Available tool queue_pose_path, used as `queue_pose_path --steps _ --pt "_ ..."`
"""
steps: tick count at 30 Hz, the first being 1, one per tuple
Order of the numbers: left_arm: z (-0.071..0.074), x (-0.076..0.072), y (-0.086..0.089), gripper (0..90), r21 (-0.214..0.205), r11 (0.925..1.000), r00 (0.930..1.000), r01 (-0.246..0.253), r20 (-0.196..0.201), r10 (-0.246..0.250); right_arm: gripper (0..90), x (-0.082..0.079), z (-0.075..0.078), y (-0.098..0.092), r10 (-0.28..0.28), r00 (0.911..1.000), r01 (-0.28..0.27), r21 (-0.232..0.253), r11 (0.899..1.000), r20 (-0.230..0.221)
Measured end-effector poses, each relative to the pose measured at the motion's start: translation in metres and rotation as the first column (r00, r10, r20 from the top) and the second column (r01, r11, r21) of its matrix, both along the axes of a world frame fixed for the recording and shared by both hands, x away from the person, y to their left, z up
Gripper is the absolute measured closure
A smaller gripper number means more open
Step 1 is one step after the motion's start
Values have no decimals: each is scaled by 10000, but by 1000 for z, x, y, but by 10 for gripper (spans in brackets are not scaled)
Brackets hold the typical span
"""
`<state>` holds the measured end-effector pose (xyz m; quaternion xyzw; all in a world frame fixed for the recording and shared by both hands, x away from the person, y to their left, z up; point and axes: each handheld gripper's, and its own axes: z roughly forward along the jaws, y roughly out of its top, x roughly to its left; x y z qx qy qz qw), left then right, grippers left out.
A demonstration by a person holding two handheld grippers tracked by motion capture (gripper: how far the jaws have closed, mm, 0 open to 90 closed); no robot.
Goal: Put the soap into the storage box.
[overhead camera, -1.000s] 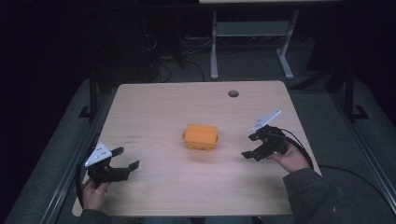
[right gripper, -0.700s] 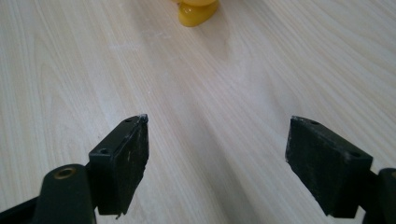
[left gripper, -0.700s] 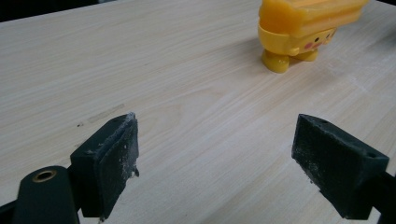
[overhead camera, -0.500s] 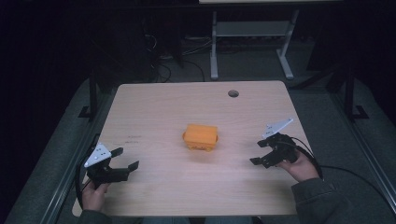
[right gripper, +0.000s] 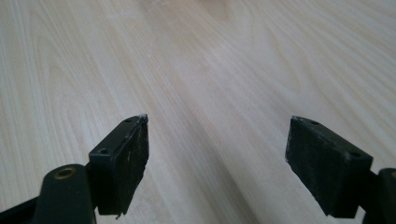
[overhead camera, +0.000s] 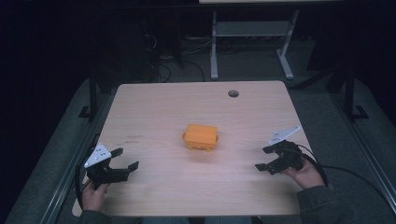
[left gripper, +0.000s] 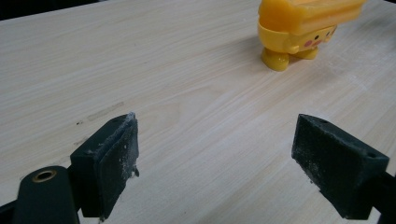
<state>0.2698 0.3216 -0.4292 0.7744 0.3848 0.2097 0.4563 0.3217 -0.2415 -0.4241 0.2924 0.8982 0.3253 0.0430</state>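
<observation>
An orange-yellow toy box [overhead camera: 201, 136] with small feet and a cartoon face stands in the middle of the light wooden table [overhead camera: 154, 105]. In the left gripper view the toy box [left gripper: 303, 25] sits far ahead at the upper right. My left gripper [overhead camera: 126, 158] rests near the table's front left, open, nothing between its jaws [left gripper: 215, 163]. My right gripper [overhead camera: 264, 158] is low at the front right, open and empty, jaws wide over bare wood [right gripper: 217, 158]. Both are well apart from the toy.
A round cable hole [overhead camera: 233, 93] lies near the table's far edge. A white desk frame [overhead camera: 252, 37] stands behind the table on the dark floor. Cables trail from both grippers off the near edge.
My right gripper has drawn back from the toy toward the front right edge and lowered. The left gripper and the toy have stayed put.
</observation>
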Motion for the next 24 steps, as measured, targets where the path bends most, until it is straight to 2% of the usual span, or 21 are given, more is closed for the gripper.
queue_pose_path --steps 7,8,12,17,24 --pt "-1 0 -1 141 107 9999 10000 64 -71 -64 209 -10 -11 -7 -175 9998 175 181 9997 -35" --pt "-1 0 -2 141 -17 10000 10000 13 -82 -13 209 -12 -12 -8 -175 9998 176 198 9996 -49" --pt "-2 0 -2 141 -20 10000 10000 -3 -95 3 209 -19 -17 -10 -233 9997 234 220 9995 -89" --pt "-2 0 -3 141 133 9999 9999 63 -102 -62 209 -29 -22 -14 -329 9995 329 349 9989 2" --pt "-2 -1 -5 141 106 9999 9999 51 -130 -50 211 -43 -30 -20 -676 9977 669 734 9950 71"
